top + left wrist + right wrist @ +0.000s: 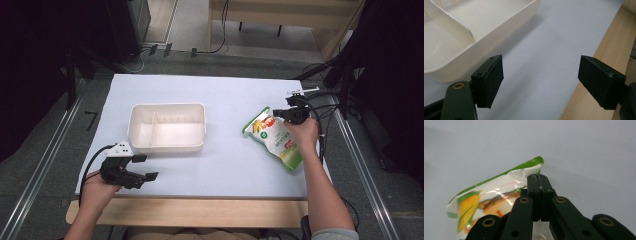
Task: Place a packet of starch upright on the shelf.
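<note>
High view: I take the tray (167, 127) as my landmark, a cream box near the middle of the white sheet (230, 165), split by a thin divider into a narrow left compartment and a wide right one. Both compartments look bare from here.

My left gripper (142, 167) sits just below the tray's lower left corner, near the sheet's front edge, with the wooden table edge (200, 212) beyond it. In the left gripper view its jaws stand spread wide with only white sheet between them; the tray's rounded corner and its divider lie up and to the left of the left pad (489, 81), close but not touching as far as I can tell.

The pouch (277, 142) lies flat on the sheet well to the right of the tray, a white packet with green edging and a corn picture, its top corner pointing up and left toward the tray's far right side.

My right gripper (274, 114) is at that top end of the pouch, on the side away from the tray, with my right hand (302, 132) resting over the pouch's upper edge. In the right gripper view (540, 181) the jaws are pressed together, pads meeting face to face along a thin seam. The pouch's green-rimmed top edge sits right behind and under the tips. I can't tell whether a fold of the foil is caught in the seam or the pads only lie on it.
</note>
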A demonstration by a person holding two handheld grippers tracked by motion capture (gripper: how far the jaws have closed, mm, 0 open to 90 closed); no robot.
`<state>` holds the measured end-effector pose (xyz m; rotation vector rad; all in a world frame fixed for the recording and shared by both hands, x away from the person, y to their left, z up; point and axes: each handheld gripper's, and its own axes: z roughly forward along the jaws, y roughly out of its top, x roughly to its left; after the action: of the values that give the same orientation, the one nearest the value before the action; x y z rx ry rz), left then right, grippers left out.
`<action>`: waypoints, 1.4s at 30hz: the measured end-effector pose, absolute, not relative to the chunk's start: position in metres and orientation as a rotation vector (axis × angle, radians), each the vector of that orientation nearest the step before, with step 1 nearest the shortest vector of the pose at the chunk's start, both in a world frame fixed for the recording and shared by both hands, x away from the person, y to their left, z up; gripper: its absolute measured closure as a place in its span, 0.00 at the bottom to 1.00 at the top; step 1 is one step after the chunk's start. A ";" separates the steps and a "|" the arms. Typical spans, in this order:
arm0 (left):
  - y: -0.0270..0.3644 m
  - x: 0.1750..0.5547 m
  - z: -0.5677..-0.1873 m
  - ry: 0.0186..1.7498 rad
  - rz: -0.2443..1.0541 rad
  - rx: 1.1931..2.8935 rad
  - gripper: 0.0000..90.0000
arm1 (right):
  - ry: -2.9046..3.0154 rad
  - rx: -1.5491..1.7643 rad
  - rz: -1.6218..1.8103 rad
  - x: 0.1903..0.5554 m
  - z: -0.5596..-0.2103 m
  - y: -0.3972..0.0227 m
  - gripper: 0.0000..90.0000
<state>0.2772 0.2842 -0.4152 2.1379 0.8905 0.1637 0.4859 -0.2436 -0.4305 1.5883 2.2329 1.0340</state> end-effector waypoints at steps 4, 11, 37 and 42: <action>0.286 0.276 -0.416 0.900 0.171 2.146 0.23 | 2.224 1.645 1.022 0.501 -0.443 -0.245 1.00; 0.289 0.271 -0.417 0.912 0.179 2.148 0.23 | 2.269 1.627 0.976 0.512 -0.448 -0.235 1.00; 0.292 0.265 -0.417 0.930 0.190 2.149 0.23 | 2.469 1.495 0.953 0.518 -0.448 -0.176 1.00; 0.292 0.265 -0.417 0.930 0.191 2.147 0.23 | 2.517 1.459 0.948 0.515 -0.449 -0.166 1.00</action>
<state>0.2650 0.2922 -0.4168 2.1473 0.9302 0.1907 0.5148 -0.1657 -0.4486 1.4587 2.5170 0.9481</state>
